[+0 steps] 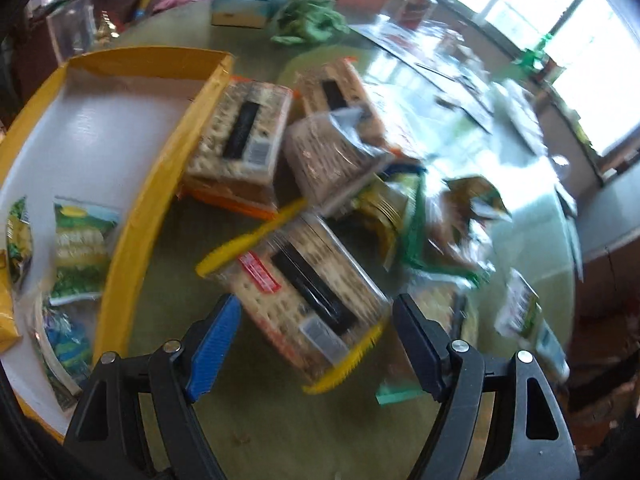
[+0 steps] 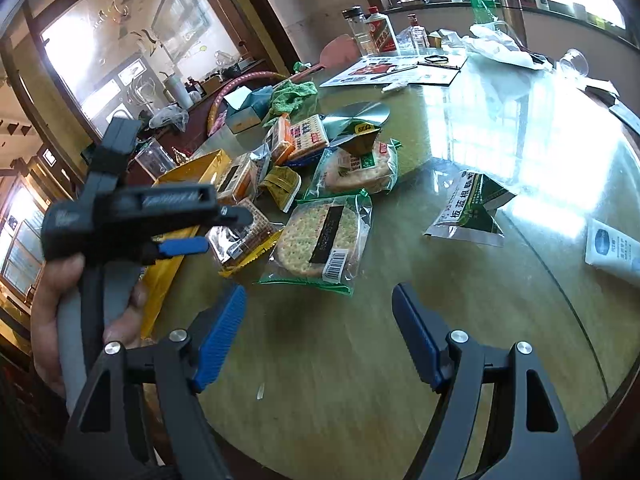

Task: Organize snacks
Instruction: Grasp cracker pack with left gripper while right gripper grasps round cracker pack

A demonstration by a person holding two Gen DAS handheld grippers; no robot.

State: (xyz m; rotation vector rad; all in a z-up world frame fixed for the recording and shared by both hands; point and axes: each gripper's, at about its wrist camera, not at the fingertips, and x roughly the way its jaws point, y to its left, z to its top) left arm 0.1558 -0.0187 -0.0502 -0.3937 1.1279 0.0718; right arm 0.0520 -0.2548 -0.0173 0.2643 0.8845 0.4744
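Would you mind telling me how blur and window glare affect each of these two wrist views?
Left wrist view: motion blur smears the snack packets, though the nearest cracker packet stays readable; window glare whitens the table at right. Right wrist view: much sharper, barcode legible on the round cracker packet; glare bleaches the glass tabletop at right. Both bend edges, fisheye style.

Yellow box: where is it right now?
Left wrist view: the yellow box sits on the table's left side, a few snack packs inside, its right wall touching the cracker packs.
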